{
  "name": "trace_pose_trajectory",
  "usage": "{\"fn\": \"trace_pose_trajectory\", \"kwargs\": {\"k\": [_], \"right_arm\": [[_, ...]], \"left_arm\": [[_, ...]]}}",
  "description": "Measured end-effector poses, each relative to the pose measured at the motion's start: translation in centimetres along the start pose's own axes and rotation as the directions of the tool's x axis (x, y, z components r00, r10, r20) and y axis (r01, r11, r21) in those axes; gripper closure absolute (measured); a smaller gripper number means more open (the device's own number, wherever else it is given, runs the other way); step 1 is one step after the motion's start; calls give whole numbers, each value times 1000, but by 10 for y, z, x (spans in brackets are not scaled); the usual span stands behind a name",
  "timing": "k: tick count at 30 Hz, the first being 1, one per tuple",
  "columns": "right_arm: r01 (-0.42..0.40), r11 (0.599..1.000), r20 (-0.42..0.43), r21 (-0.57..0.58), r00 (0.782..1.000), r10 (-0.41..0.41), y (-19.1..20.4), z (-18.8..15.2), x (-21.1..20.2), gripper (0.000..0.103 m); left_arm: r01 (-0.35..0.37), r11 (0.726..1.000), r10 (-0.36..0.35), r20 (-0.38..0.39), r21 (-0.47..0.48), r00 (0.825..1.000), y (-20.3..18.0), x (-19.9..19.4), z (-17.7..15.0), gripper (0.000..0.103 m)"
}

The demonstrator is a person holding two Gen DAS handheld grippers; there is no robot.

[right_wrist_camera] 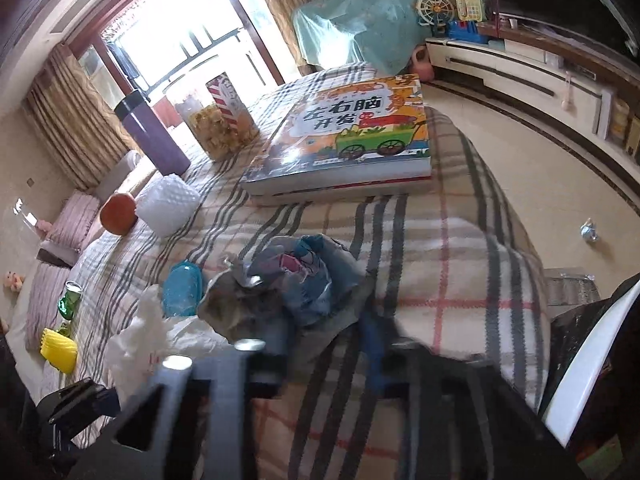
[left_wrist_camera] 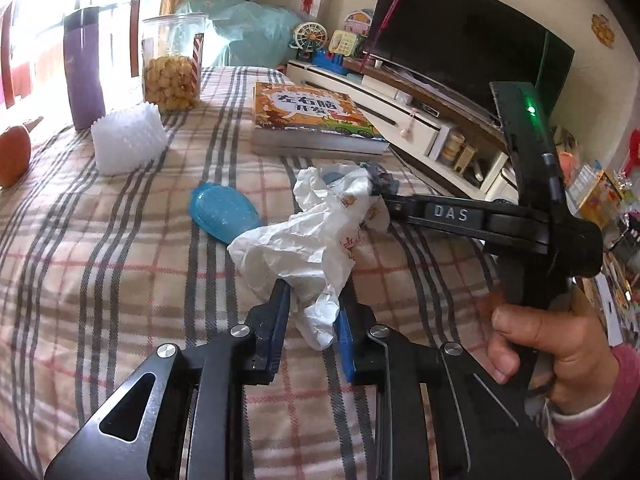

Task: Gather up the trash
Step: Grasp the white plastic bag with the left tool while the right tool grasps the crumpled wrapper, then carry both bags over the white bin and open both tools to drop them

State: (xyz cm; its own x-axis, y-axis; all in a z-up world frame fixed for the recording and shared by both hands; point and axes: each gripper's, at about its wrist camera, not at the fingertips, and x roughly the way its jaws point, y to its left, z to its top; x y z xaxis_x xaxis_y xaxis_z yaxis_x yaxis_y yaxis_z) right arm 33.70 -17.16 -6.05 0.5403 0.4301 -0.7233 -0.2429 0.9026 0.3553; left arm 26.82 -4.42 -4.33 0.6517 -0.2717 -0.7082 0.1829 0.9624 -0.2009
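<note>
My left gripper [left_wrist_camera: 314, 312] is shut on a crumpled white plastic bag [left_wrist_camera: 304, 236] and holds it above the plaid cloth; the bag also shows in the right wrist view [right_wrist_camera: 140, 340]. My right gripper [left_wrist_camera: 378, 188] comes in from the right with its tips at the bag's far edge, shut on a crumpled grey-blue foil wrapper [right_wrist_camera: 292, 284]. A blue plastic piece [left_wrist_camera: 222, 212] lies on the cloth behind the bag. The right wrist view is blurred near the fingers.
A thick picture book [left_wrist_camera: 312, 120] lies at the back right. A snack jar [left_wrist_camera: 172, 60], a purple flask [left_wrist_camera: 84, 68], a white foam pad [left_wrist_camera: 128, 140] and an orange [left_wrist_camera: 14, 156] stand at the left. A yellow piece [right_wrist_camera: 58, 348] and a green cup [right_wrist_camera: 70, 300] sit far left. A wrapper [right_wrist_camera: 588, 232] lies on the floor.
</note>
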Motion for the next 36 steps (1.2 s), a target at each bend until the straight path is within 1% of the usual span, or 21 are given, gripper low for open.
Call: {"fn": "trace_pose_trajectory", "kwargs": {"k": [2,6,13,18,22,30,36], "right_arm": [[-11,1000,21,-1,1000,11,1,-5,-8,92],[-32,999,53,6,998,32,4,-14,-26,94],[-49,999,101,-6,994,49,17,-46,-65,94],[-33,999,131,-4,991,34,21,-71,-88,94],[-9,1000,158,20,987,6,16,-88,-107,94],[29,998,204,48,978,-39,7,-107,-142,94],[48,995,228,92,971,-68,-12,-120,-165,94]], "left_arm": [[-2,1000,2,5,-1,1000,2,-4,-2,90],[-5,1000,6,22,-11,1000,6,-18,-6,90],[1,999,0,33,-33,999,11,-37,-19,91],[19,1000,-18,32,-19,999,3,-45,-26,92],[40,999,-40,38,0,998,-8,-52,-30,92],[84,995,-86,32,49,996,-39,-60,-34,92],[113,989,-116,20,94,993,-61,-62,-39,92]]}}
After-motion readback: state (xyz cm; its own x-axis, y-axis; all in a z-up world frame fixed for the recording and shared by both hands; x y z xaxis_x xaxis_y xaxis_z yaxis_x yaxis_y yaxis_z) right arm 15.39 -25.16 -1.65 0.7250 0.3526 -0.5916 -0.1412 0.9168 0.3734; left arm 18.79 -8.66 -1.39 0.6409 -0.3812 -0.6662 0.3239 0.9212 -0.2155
